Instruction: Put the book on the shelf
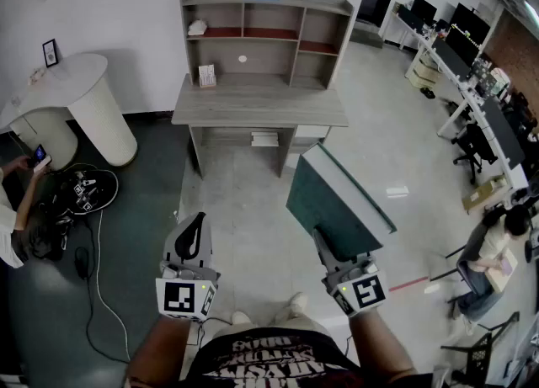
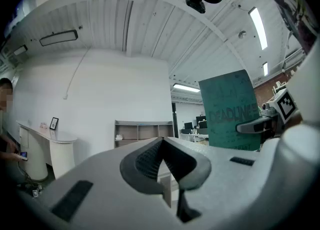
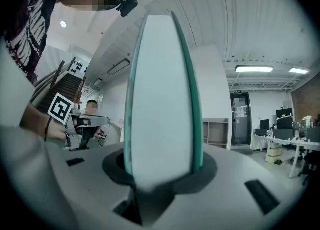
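My right gripper [image 1: 324, 243] is shut on a thick dark-green book [image 1: 333, 201], gripped at its lower edge and held up in the air, tilted. In the right gripper view the book [image 3: 162, 99] stands between the jaws, its white page edge facing the camera. My left gripper [image 1: 192, 231] hangs at the lower left, shut with nothing in it; its pads [image 2: 161, 161] meet. From the left gripper view the book's green cover [image 2: 231, 109] shows at the right. The grey desk with a shelf unit [image 1: 263, 37] stands ahead against the white wall, well beyond both grippers.
A small card [image 1: 206, 76] and a white object [image 1: 196, 29] sit on the shelf unit, books [image 1: 264, 138] lie under the desk. A round white counter [image 1: 80, 96] and a person [image 1: 17, 209] with cables are at the left. Office desks and chairs [image 1: 480, 117] line the right.
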The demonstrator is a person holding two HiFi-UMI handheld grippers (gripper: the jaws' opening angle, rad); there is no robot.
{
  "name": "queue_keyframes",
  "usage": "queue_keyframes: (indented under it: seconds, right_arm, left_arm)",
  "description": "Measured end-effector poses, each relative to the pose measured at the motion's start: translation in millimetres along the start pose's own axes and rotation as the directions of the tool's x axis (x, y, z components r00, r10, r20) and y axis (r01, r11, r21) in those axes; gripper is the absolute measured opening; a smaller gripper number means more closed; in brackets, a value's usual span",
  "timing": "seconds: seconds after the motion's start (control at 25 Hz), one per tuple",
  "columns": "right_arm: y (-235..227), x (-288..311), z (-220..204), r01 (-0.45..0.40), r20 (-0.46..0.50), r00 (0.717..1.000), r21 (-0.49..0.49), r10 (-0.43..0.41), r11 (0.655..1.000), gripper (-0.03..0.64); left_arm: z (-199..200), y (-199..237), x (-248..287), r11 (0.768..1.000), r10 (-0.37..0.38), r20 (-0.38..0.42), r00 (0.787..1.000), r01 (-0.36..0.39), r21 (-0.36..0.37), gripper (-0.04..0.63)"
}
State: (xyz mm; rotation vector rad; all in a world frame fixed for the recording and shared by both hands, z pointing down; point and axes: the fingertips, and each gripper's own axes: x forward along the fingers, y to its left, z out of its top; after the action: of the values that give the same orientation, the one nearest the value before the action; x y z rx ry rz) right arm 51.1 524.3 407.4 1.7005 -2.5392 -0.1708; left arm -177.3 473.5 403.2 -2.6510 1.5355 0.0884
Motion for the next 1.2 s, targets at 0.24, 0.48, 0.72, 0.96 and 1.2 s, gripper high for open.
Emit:
queue_keyframes:
  seconds: [0.24,0.48,0.72,0.96,1.2]
  right_arm:
    - [24.5,-0.3,-3.4,-0.008,-0.008,1.000,0.037,0.009,0.999,0.164]
    - [28.0,-13.1,4.5,0.020,0.029,0.999,0.097,-0.023,0.995,0.164]
    - [20.0,-20.4,4.1,0.056,0.032,0.998,0.091,-0.059,0.994,0.163]
    - [3.7,-6.8,-5.6,0.065,0.028,0.997,0.046,-0.066,0.997,0.163]
    - [-19.3,24.7,-23.5,0.073,-0.007,0.997,0.048,-0.073,0.996,0.164]
  left_arm:
    - [-2.6,15.7,-20.8,1.000,0.008,-0.003,1.000,-0.008,0.013,0.000]
    - [-0.6,27.1,-37.9,1.000,0.017,0.003,1.000,-0.017,0.024,0.000]
    - [-3.7,34.3,-41.9,0.999,0.030,0.006,1.000,-0.030,0.028,0.000]
    - [0.3,35.3,-14.5,0.998,0.007,0.035,0.999,-0.010,0.064,0.000]
    - [-14.9,49.2,34.8,0.997,0.036,0.014,0.999,-0.037,0.062,0.000]
